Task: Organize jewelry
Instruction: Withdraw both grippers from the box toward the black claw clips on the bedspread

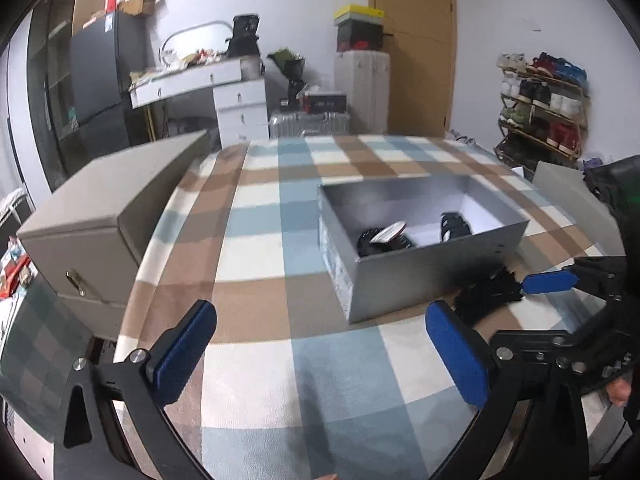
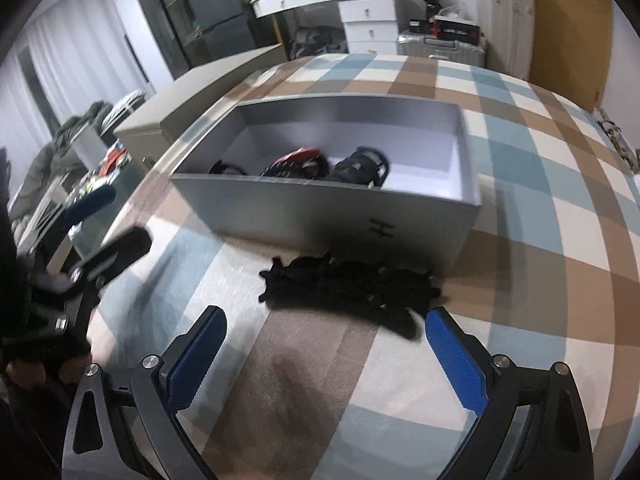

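An open silver box (image 1: 400, 280) (image 2: 320, 216) stands on the plaid cloth. Inside lie dark jewelry pieces: a black and white one (image 1: 386, 237), a black one (image 1: 454, 226), and in the right wrist view a red and black one (image 2: 298, 162) beside a black one (image 2: 360, 168). A black beaded pile (image 2: 348, 292) (image 1: 486, 292) lies on the cloth against the box's near side. My left gripper (image 1: 320, 352) is open and empty, left of the box. My right gripper (image 2: 326, 354) is open and empty, just short of the black pile. Its blue finger (image 1: 550, 282) shows beside the pile.
A beige cabinet (image 1: 104, 220) stands at the left edge of the bed-like surface. The plaid cloth (image 1: 260, 240) stretches past the box. A white desk with drawers (image 1: 240, 100), a suitcase (image 1: 308, 124) and a shoe rack (image 1: 540, 108) stand farther back.
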